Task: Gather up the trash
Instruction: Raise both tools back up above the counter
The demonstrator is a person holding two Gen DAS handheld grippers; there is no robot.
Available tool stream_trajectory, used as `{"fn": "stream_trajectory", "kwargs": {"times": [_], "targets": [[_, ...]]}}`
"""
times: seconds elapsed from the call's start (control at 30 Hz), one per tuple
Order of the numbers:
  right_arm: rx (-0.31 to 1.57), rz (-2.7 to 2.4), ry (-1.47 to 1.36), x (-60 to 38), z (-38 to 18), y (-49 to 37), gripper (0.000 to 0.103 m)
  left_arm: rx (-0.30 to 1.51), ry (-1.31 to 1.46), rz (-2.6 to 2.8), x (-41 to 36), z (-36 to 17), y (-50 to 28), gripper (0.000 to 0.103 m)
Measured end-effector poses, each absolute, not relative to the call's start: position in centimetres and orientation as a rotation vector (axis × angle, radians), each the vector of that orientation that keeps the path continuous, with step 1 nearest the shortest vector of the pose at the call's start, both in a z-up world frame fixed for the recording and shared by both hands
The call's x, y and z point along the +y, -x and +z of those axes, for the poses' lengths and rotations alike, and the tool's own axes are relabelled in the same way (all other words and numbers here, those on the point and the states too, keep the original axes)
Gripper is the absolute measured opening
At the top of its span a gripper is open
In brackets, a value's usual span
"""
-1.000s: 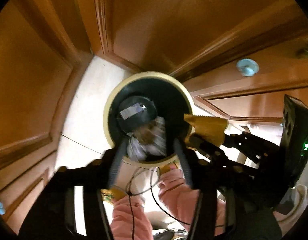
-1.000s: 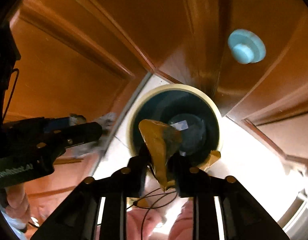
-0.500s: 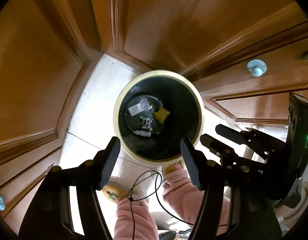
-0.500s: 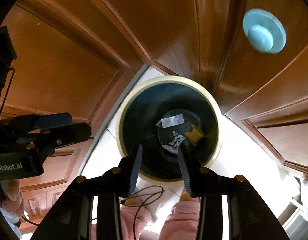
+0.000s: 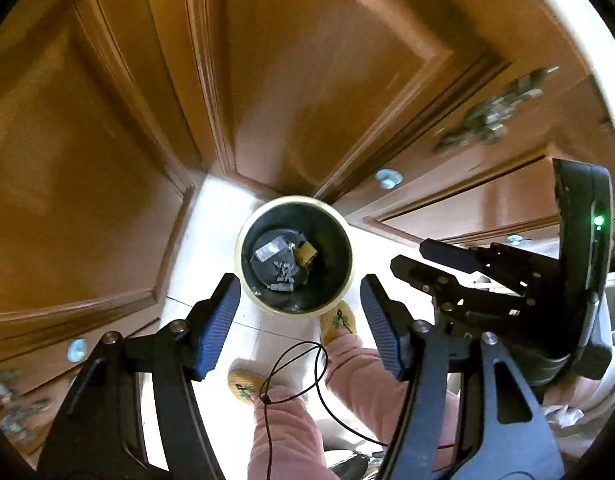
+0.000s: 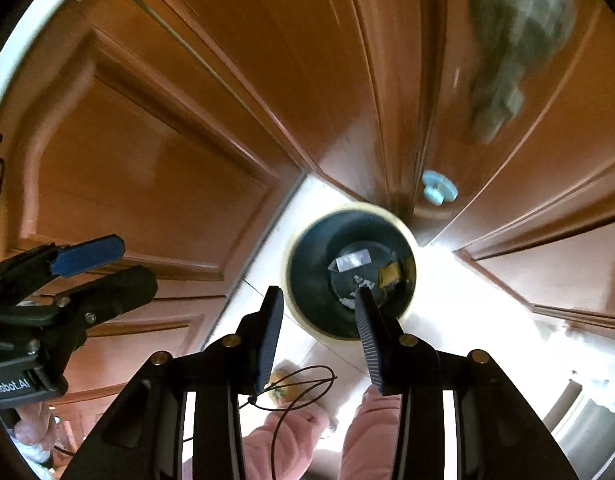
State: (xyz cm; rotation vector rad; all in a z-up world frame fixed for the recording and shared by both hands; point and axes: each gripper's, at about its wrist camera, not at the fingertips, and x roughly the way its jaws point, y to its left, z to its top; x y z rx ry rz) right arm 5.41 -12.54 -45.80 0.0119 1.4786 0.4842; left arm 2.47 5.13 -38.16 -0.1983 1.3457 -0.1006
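Two grippers: both point steeply down over a floor bin, and neither holds anything.
Left gripper: black frame with blue ribbed pads; its jaws stand wide apart with only air between them.
Right gripper: same build; its jaws are parted to a narrower gap, with nothing between the pads.
Round bin with cream rim and dark inside: it stands on the pale tiled floor directly below both grippers, in a corner of brown panelled wooden doors.
Trash in the bin: a small yellow crumpled wrapper, a clear shiny plastic scrap and a scrunched white printed paper lie close together on the bottom.
Handling, as a judgement: these scraps look light, soft and easily crushed; the plastic may be slippery. Any further scrap like them is best pinched across a raised fold near its middle, with little force.
Task state, as a judgement: this load seems delivered, since the trash lies in the bin and both grippers are empty.
Person: pink trouser legs and yellow-green slippers stand just beside the bin; a thin black cord loops above them.
Blue round knobs: set low on the doors.
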Motion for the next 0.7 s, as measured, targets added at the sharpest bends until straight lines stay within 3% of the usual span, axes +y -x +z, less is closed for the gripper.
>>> {"fn": "stream_trajectory", "kwargs": {"times": [0.6,0.7], "targets": [[1.273,0.514,-0.093,-11.6,-18.9,-5.1,0.038,1.122,0.091,-0.081,6.3,-14.2,-0.3,0.059],[1.230,0.513,-0.094,-11.1,-14.8,-5.3,0.043,1.086,0.061,-0.067,6.7,-11.2,-0.1,0.059]]}}
